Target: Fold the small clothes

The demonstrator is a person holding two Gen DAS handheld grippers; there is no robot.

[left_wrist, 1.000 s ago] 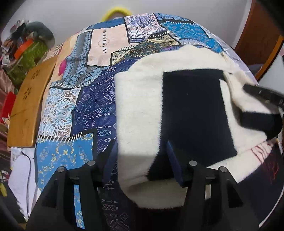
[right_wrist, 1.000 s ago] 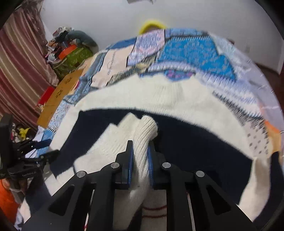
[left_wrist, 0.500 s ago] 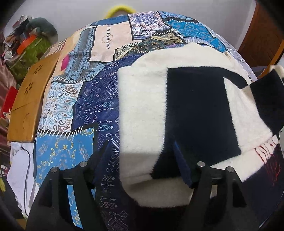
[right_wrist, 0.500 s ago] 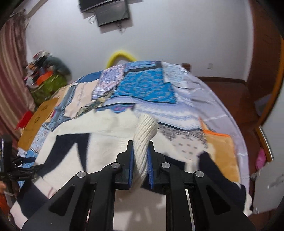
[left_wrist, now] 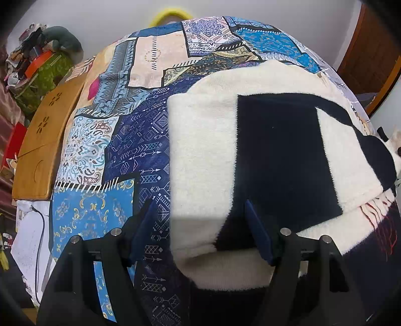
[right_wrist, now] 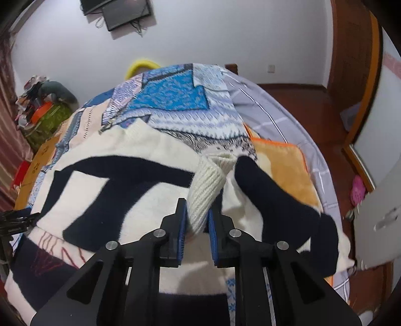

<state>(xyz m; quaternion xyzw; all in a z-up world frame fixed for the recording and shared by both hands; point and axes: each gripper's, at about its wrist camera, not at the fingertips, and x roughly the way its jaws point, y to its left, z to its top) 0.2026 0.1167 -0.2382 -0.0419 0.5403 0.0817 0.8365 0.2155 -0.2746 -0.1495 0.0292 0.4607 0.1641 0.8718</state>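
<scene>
A cream and navy knitted sweater point(left_wrist: 275, 150) lies on the patchwork bedspread point(left_wrist: 130, 140). My left gripper point(left_wrist: 200, 225) is open and hovers over the sweater's near left corner, holding nothing. My right gripper point(right_wrist: 196, 220) is shut on the sweater's ribbed cream cuff point(right_wrist: 208, 185) and holds the sleeve point(right_wrist: 275, 200) out to the right of the sweater's body point(right_wrist: 120, 190). The left gripper shows at the far left edge of the right wrist view point(right_wrist: 15, 220).
A wooden board point(left_wrist: 42, 140) lies along the bed's left side, with a cluttered pile point(left_wrist: 42, 67) beyond it. An orange blanket point(right_wrist: 280, 160) lies at the bed's right. The bed's right edge drops to a wooden floor point(right_wrist: 313, 100). A monitor point(right_wrist: 125, 12) hangs on the wall.
My right gripper has carried the sleeve cuff from over the sweater's body out to the right, unfolding the sleeve. My left gripper has stayed open and drawn back slightly.
</scene>
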